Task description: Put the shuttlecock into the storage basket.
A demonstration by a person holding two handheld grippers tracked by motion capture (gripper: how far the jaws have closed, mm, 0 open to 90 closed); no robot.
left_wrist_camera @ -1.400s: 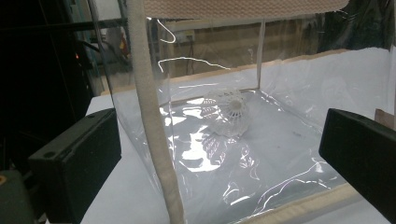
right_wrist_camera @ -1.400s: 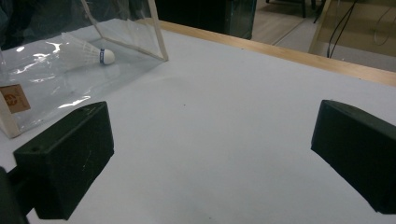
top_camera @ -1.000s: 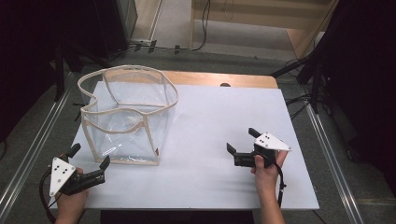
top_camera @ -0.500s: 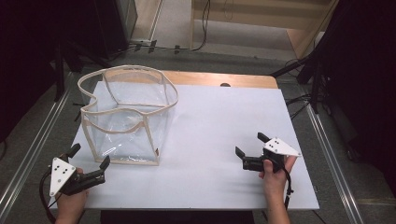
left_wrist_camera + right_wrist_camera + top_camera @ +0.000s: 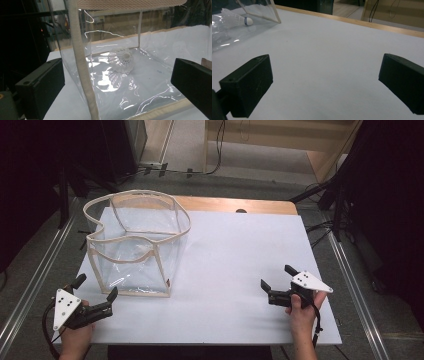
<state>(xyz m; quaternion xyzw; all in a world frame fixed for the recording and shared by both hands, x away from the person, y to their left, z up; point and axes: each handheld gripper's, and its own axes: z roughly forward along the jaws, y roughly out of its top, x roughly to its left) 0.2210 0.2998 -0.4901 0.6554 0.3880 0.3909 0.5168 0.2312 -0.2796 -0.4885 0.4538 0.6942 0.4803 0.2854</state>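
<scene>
A clear plastic bag [image 5: 131, 265] with beige fabric trim stands open on the left of the white table [image 5: 235, 250]. A white shuttlecock [image 5: 123, 58] lies on its bottom, and its cork tip also appears in the right gripper view [image 5: 249, 21]. My left gripper [image 5: 97, 286] is open just in front of the bag's near left corner, and the trimmed corner edge [image 5: 82, 70] stands between its jaws. My right gripper [image 5: 276, 276] is open over bare table at the near right, well away from the bag. Nothing is between its jaws [image 5: 325, 60].
A wooden strip [image 5: 240, 205] runs along the table's far edge. Metal rails [image 5: 355, 285] flank both sides, with dark stands and cables on the floor behind. White tabletop spreads between the bag and my right gripper.
My right gripper has drawn back toward the near right corner of the table, still open. My left gripper and the bag have stayed put.
</scene>
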